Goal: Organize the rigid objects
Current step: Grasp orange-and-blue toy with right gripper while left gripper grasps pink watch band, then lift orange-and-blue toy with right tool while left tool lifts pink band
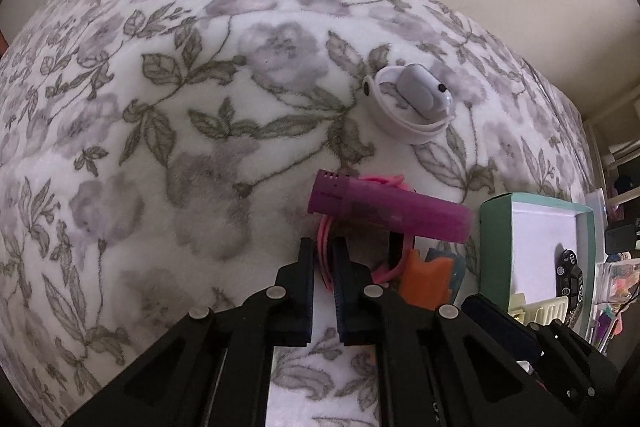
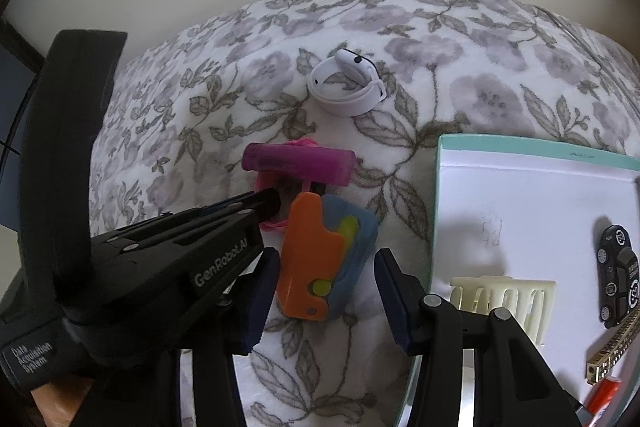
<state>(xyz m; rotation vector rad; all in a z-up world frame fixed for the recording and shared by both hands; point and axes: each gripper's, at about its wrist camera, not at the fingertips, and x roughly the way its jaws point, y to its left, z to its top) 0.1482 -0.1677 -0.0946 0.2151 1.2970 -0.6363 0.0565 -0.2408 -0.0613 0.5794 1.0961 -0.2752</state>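
On the floral blanket [image 2: 500, 95] the left gripper [image 1: 323, 259] had its 2 fingers nearly together, pinching 1 pink band [image 1: 325, 247]. In the right wrist view that gripper [image 2: 276, 205] reached in from the left, its tips tucked under 1 purple lighter [image 2: 300, 163] that lay crosswise on the pink band [image 2: 266, 183].

Just right of it, the right gripper [image 2: 326, 291] stood wide open with 1 orange and blue toy [image 2: 324, 259] between its fingers; I could not tell whether either pad touched it.

Farther off lay 1 white smartwatch [image 2: 348, 87], band looped, well apart from the others.

At the far right sat 1 green-rimmed box [image 2: 532, 151], holding 1 black toy car [image 2: 618, 279] and 1 cream comb-like piece [image 2: 508, 297].

Only the right wrist view showed 1 gold perforated strip [image 2: 612, 351] near the car; the left wrist view showed the lighter's [image 1: 384, 209] vented cap and room clutter [image 1: 616, 279] beyond the box [image 1: 496, 247].
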